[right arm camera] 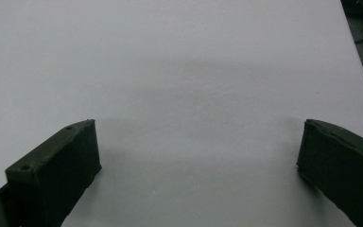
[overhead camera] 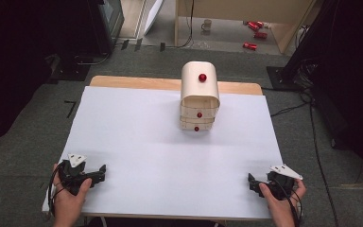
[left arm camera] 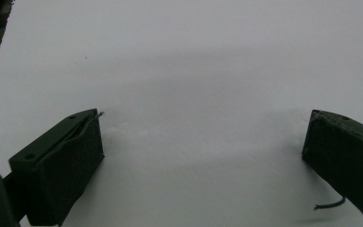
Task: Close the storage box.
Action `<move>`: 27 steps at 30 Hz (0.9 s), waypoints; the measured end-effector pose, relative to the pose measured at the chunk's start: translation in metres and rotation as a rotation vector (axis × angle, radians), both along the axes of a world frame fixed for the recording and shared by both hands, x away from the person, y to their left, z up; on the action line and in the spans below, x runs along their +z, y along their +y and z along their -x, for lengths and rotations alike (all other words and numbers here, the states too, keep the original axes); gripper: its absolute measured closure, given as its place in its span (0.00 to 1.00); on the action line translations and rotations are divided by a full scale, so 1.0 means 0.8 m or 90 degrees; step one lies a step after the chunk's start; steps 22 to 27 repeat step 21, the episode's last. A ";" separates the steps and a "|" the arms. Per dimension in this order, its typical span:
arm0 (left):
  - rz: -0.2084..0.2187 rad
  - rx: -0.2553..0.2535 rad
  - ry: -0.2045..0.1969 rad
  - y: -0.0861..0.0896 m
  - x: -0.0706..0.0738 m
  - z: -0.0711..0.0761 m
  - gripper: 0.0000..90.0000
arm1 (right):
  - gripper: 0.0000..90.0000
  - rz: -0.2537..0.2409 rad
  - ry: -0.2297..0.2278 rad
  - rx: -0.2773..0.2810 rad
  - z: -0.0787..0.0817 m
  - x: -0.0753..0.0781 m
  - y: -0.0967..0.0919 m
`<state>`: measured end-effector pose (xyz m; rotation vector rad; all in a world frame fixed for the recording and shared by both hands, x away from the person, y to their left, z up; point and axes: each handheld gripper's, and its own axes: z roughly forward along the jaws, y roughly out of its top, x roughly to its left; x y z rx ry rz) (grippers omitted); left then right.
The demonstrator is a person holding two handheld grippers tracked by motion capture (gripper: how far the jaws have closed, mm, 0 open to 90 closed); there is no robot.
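Note:
A small cream wooden chest of drawers (overhead camera: 199, 98) with red round knobs stands at the far middle of the white table (overhead camera: 170, 151). My left gripper (overhead camera: 99, 173) rests near the front left corner, held by a hand, jaws wide apart with nothing between them (left arm camera: 203, 142). At the front right corner my right gripper (overhead camera: 251, 182) lies in the other hand, also open and empty (right arm camera: 198, 146). Both grippers are far from the chest.
A wooden strip (overhead camera: 137, 82) shows along the table's far edge. Beyond the table, on the floor, are a mug (overhead camera: 207, 24) and several red cans (overhead camera: 255, 33) by a wooden frame. Dark equipment and cables (overhead camera: 307, 75) stand at both sides.

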<state>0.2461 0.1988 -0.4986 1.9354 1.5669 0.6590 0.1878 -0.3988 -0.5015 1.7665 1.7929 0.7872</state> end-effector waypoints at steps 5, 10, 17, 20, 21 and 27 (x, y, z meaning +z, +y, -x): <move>0.000 0.000 0.000 0.000 0.000 0.000 0.00 | 0.01 0.016 -0.016 0.014 0.005 -0.004 0.001; -0.001 -0.001 0.001 0.000 0.000 0.000 0.00 | 0.01 0.019 -0.016 0.014 0.005 -0.004 0.002; -0.001 -0.001 0.002 0.000 0.000 0.000 0.00 | 0.01 0.021 -0.020 0.015 0.006 -0.005 0.002; -0.001 -0.001 0.002 0.000 0.000 0.000 0.00 | 0.01 0.021 -0.020 0.015 0.006 -0.005 0.002; -0.001 -0.001 0.002 0.000 0.000 0.000 0.00 | 0.01 0.020 -0.020 0.016 0.006 -0.005 0.002; -0.001 -0.001 0.002 0.000 0.000 0.000 0.00 | 0.01 0.020 -0.020 0.016 0.006 -0.005 0.002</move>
